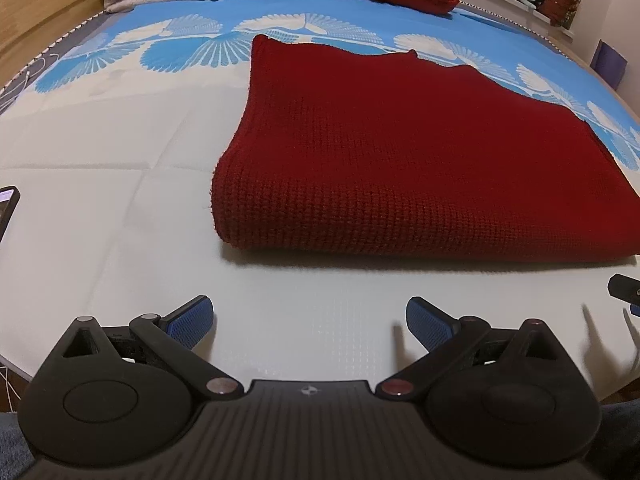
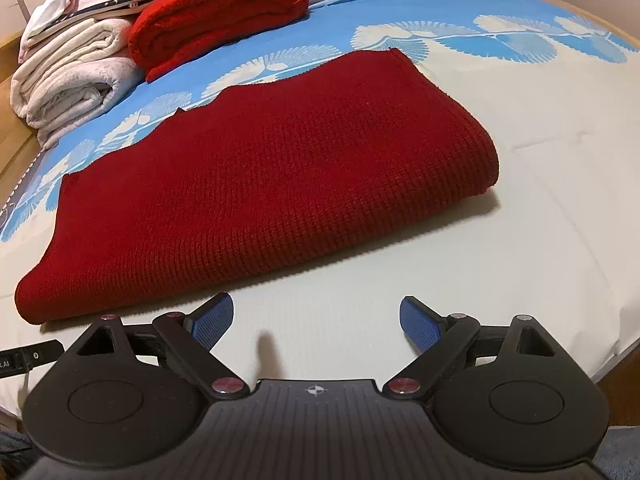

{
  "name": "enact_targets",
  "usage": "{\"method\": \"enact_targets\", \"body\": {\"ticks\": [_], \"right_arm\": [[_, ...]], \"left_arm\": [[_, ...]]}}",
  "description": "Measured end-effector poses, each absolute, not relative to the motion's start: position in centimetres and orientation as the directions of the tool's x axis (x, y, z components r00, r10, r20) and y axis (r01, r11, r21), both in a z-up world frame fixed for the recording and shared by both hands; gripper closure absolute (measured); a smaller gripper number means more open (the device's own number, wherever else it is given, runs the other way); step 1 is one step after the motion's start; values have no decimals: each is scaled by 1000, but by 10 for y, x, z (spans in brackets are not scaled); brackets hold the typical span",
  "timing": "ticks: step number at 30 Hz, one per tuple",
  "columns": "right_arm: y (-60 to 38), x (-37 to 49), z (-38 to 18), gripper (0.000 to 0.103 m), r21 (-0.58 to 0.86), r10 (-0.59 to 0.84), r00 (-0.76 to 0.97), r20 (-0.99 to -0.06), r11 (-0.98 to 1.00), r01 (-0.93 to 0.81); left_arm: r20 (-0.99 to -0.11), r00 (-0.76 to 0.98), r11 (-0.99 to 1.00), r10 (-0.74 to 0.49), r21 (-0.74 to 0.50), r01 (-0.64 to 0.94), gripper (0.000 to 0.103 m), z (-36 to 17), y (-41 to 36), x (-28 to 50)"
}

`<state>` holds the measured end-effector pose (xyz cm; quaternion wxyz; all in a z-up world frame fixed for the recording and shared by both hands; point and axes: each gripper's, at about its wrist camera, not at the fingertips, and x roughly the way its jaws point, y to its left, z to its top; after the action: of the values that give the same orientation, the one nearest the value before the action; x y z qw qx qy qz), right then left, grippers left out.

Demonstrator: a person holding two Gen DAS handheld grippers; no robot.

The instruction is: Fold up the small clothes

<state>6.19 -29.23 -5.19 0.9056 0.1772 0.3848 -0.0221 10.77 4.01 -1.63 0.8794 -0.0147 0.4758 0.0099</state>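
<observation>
The sweater is a coarse, matt dark-red knit with a waffle-like rib, and the red blanket behind it looks like a brighter, similar knit. The sheet is smooth printed cloth (faintly creased), while the white bedding looks soft and fleecy. Both the left gripper and right gripper are matt black plastic with dimpled blue pads and shiny metal pivot pins.
</observation>
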Motion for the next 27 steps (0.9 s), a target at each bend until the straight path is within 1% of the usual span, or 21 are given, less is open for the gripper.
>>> {"method": "enact_targets", "body": {"ticks": [7,17,20,24,27], "right_arm": [[-310,62,-57,12,377,107,689,-717,890,255],[-327,62,-61,12,432,98,695,-712,842,324],[-342,60,-63,12,497,95,713,-695,780,381],[-369,57,-68,12,646,122,761,-637,623,441],[-383,62,-73,12,718,128,785,-606,513,470]], "left_arm": [[-837,547,999,-1,-22,-30,0,-16,41,108],[-827,562,998,-13,-42,-39,0,-10,38,112],[-820,573,995,-18,-69,-67,0,-5,42,115],[-822,569,990,-35,-106,-91,0,-2,47,121],[-821,570,988,-39,-115,-98,0,-1,48,124]]}}
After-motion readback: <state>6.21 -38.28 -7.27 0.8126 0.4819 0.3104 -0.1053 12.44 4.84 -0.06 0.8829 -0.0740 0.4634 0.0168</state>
